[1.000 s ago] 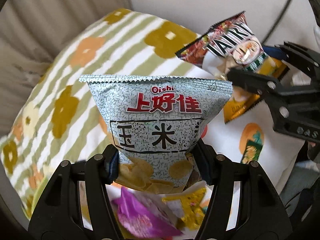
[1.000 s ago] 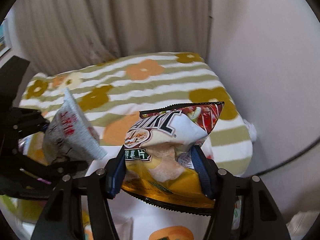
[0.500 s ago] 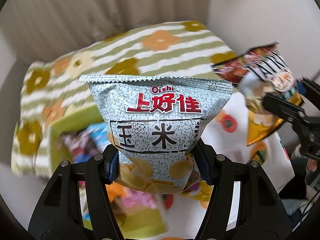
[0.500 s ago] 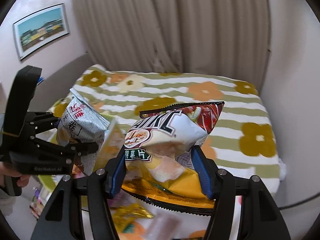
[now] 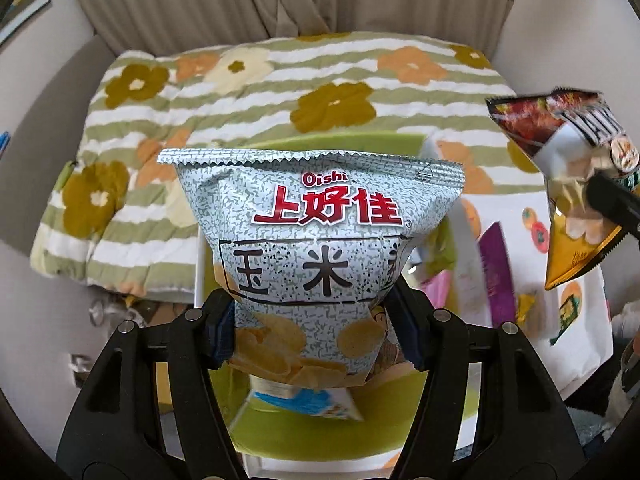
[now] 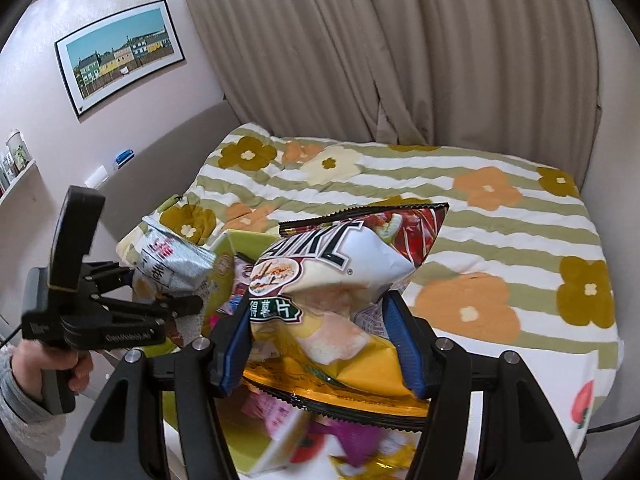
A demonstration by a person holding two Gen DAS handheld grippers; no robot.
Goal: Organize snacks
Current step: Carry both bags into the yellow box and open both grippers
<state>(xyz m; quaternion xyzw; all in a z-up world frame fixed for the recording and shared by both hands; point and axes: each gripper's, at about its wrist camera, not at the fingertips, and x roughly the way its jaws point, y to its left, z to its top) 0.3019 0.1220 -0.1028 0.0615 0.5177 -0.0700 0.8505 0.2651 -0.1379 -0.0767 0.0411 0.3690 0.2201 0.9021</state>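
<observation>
My left gripper (image 5: 316, 340) has a silver Oishi corn chip bag (image 5: 320, 248) upright between its pads, which still touch the bag's lower sides while the jaws are opening. It hangs over a lime green box (image 5: 360, 432) that holds a blue and white pack (image 5: 304, 400). My right gripper (image 6: 320, 344) is shut on a white, red and yellow potato chip bag (image 6: 344, 264), pinching its middle. In the right wrist view the left gripper (image 6: 172, 300) and the Oishi bag (image 6: 172, 260) are at the left, above the box wall (image 6: 224, 248). The potato chip bag (image 5: 568, 152) shows at the right of the left wrist view.
A quilt with green stripes and flowers (image 5: 280, 92) covers the bed behind the box. A white fruit-print cloth (image 5: 580, 320) at the right carries loose snacks, among them a purple pack (image 5: 496, 280). Curtains (image 6: 400, 60) hang behind. A person's hand (image 6: 76, 368) grips the left tool's handle.
Both grippers have swung leftward across the bed with their bags. The green box has come beneath the left gripper, and the curtain and wall picture have come into view.
</observation>
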